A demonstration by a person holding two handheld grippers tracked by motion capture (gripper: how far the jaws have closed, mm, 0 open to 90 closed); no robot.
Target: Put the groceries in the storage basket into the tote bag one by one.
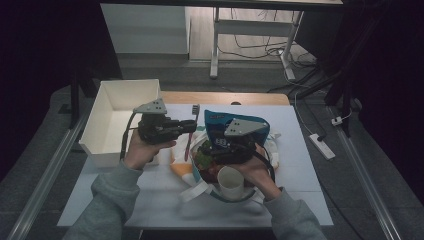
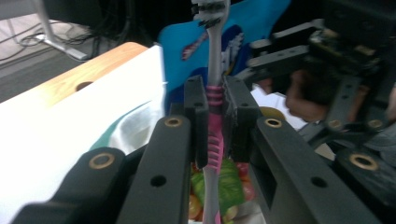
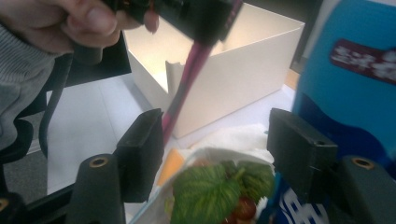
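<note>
The left tool (image 1: 191,126) is clamped on a toothbrush (image 1: 190,134), its pads pinching the pink ribbed part of the handle. Taking the tote bag (image 1: 235,150) as landmark, the brush hangs just beyond the bag's left rim, above the bench (image 1: 300,165). Its long axis runs away from the person: the bristle head points to the far edge, and the pink tail slopes down toward the bag's mouth. In the left gripper view the brush (image 2: 214,116) stands straight up between the pads, head at the top.

The right tool (image 3: 224,140) stands apart, holding nothing, over the bag's opening, with the brush's tail (image 3: 184,86) just to the left of its left pad. The left hand (image 1: 142,150) alone carries the brush.

Left of the bag stands an open white box (image 1: 102,125), seemingly the nearest place for the brush; that is a judgement. Inside the bag lie a leafy packet with red fruit (image 3: 210,193), a blue packet (image 1: 220,122) at the far side and a white cup (image 1: 231,182) at the near side. The box's near wall, which looks higher than the brush's tail, stands in the way of a sideways move.
</note>
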